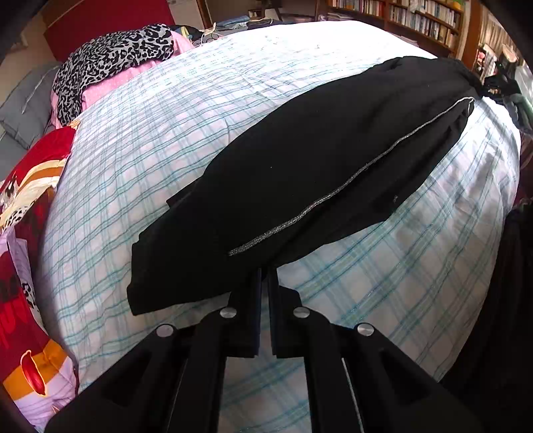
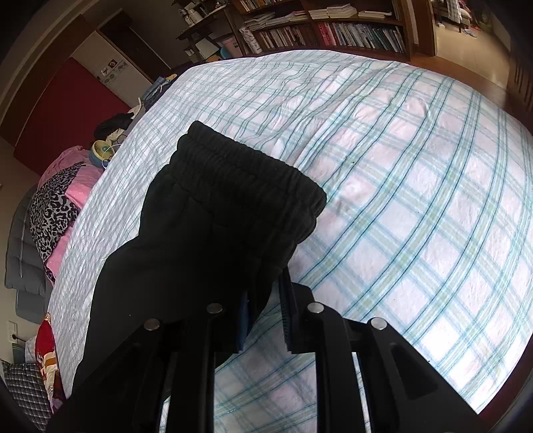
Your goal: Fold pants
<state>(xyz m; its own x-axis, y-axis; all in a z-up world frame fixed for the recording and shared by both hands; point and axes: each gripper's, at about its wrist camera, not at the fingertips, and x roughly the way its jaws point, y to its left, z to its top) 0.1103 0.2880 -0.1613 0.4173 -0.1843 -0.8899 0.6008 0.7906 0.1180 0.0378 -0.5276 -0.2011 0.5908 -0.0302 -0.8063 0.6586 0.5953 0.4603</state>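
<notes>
Left wrist view: black pants (image 1: 316,173) stretched long across the plaid bed sheet (image 1: 173,110), running from the near edge of the bed toward its far right corner, with 1 thin silver stripe (image 1: 349,181) down the side seam. Left gripper (image 1: 265,276) pinched together on the near edge of the fabric by the leg end, 2 jaws nearly touching with only a sliver of cloth between them. Beyond the left edge of the bed, a leopard-print cloth (image 1: 110,63) over something pink, and a red patterned blanket (image 1: 26,233) by the near left corner. Bookshelves (image 1: 416,16) past the far edge of the bed. Right wrist view: ribbed elastic waistband (image 2: 246,173) of the same pants (image 2: 186,253) lifted and bunched over the sheet (image 2: 416,200), draped across the left finger (image 2: 245,319) of the right gripper (image 2: 266,299). Jaws here standing apart, a clear gap between them with plaid sheet visible through it; cloth lying against the left pad only, the right pad bare, so no pinch on the fabric. A small yellow fan (image 2: 103,150) by the left edge of the bed, more bookshelves (image 2: 333,33) behind the far edge.
</notes>
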